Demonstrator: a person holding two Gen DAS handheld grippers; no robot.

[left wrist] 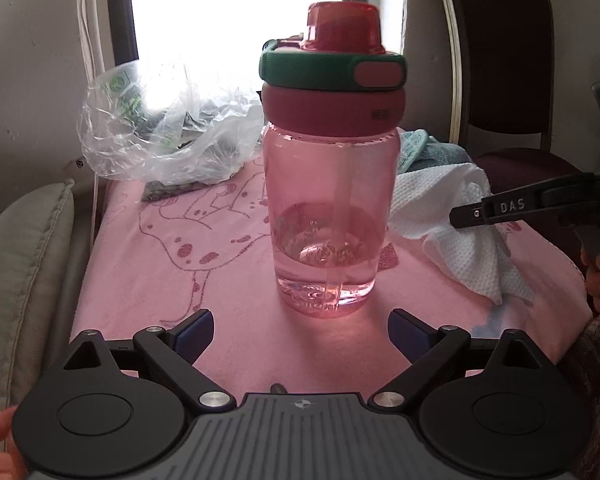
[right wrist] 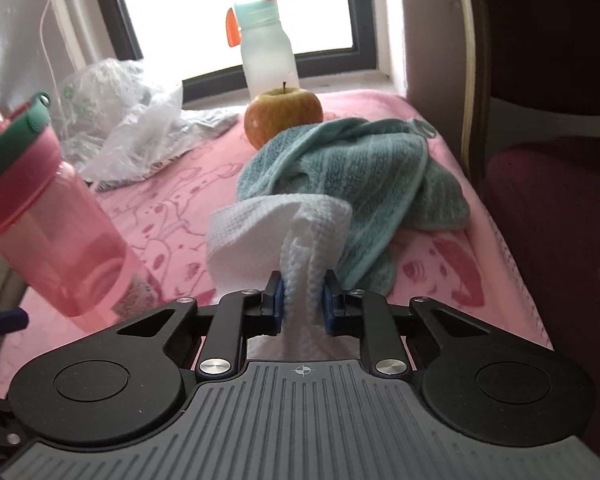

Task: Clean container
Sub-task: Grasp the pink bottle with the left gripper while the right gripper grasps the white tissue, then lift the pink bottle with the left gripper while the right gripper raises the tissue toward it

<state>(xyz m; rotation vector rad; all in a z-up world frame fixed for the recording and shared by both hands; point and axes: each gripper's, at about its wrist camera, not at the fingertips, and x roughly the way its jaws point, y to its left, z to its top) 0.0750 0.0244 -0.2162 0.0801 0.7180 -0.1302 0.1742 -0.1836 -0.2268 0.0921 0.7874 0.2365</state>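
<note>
A pink see-through bottle with a red cap and green lid ring stands upright on the pink towel-covered surface, a little water at its bottom. My left gripper is open just in front of the bottle, its fingers apart and touching nothing. The bottle appears at the left edge of the right wrist view. My right gripper is shut on a white waffle cloth, which bunches out ahead of the fingers. From the left wrist view that cloth lies right of the bottle with the right gripper's finger over it.
A teal towel lies crumpled behind the white cloth, with an apple and a frosted bottle by the window. A crumpled plastic bag sits back left. A cushion borders the left, a dark chair the right.
</note>
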